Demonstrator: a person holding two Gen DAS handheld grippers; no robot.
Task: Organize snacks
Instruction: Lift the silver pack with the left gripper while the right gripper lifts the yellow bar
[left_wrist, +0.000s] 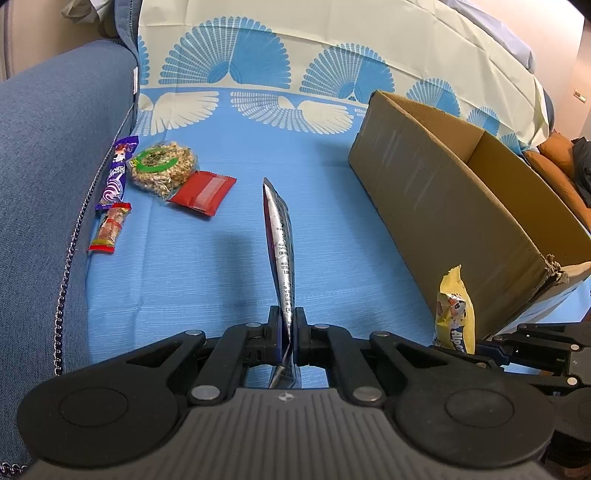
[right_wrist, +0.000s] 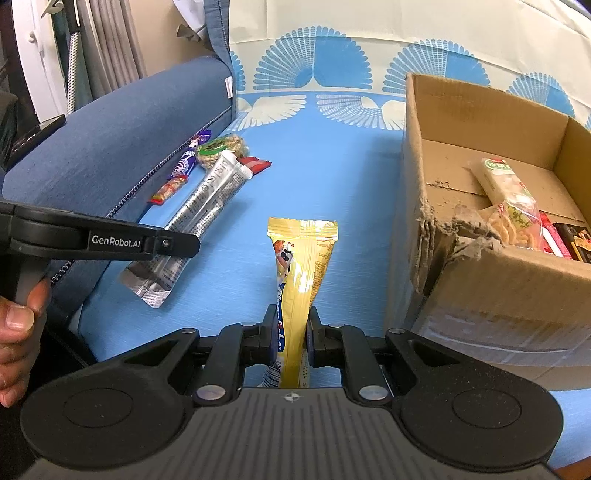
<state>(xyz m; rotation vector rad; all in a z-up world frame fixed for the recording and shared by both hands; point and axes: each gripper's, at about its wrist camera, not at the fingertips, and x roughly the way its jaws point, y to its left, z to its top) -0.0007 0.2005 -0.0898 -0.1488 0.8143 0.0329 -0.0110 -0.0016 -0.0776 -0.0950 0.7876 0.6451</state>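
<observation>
My left gripper (left_wrist: 287, 317) is shut on a silver snack packet (left_wrist: 279, 236), held edge-on above the blue sofa cover; the same silver packet (right_wrist: 205, 206) shows in the right wrist view, with the left gripper (right_wrist: 184, 245) pinching its lower part. My right gripper (right_wrist: 291, 328) is shut on a yellow snack packet (right_wrist: 303, 258), also seen as the yellow packet (left_wrist: 454, 310) at lower right. A cardboard box (right_wrist: 491, 295) to the right holds several snacks (right_wrist: 513, 218). On the sofa lie a purple bar (left_wrist: 116, 173), a round puffed-grain cake (left_wrist: 162, 170), a red packet (left_wrist: 203, 192) and a small red-yellow stick (left_wrist: 110, 229).
A blue denim sofa arm (left_wrist: 48, 166) borders the left side. The box wall (left_wrist: 443, 206) stands on the right, its near corner torn (right_wrist: 454, 229). A person's hand (right_wrist: 16, 325) grips the left tool's handle. A dark flat object (right_wrist: 37, 133) lies on the sofa arm.
</observation>
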